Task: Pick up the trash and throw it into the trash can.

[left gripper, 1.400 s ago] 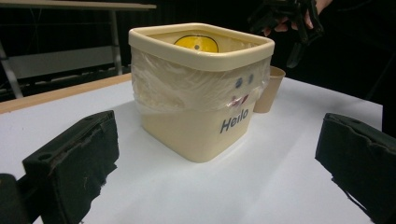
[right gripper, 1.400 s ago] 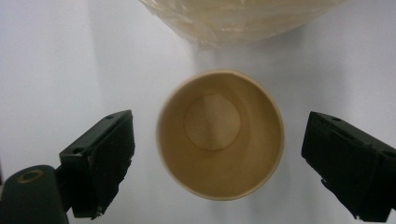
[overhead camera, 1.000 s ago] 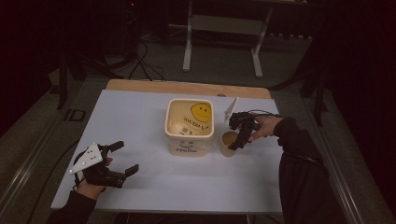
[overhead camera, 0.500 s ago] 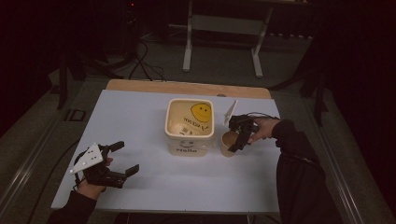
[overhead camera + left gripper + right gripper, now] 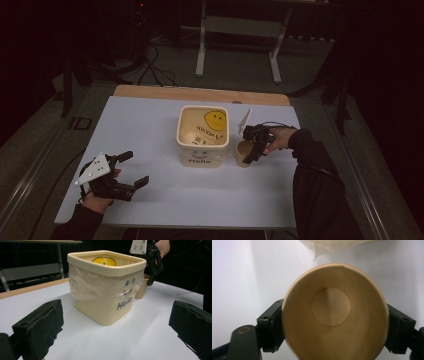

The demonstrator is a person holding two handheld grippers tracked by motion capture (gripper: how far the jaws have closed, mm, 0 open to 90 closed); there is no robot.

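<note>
On the white desk point(image 5: 165, 205) we see a cream tub point(image 5: 203, 136) with a yellow smiley on its inside and "Hello" on its near wall. Just beside it, on its right, stands a brown paper cup point(image 5: 244, 153). Our right tool point(image 5: 254, 149) reaches down over the cup, its jaws having just been closing with the cup between them. Our left tool point(image 5: 131, 169) rests near the front left of the desk, jaws apart, well away from the tub.

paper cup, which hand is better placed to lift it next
Right. The right gripper has just been closing, its jaws on either side of the cup. The left gripper sits far off, open.
</note>
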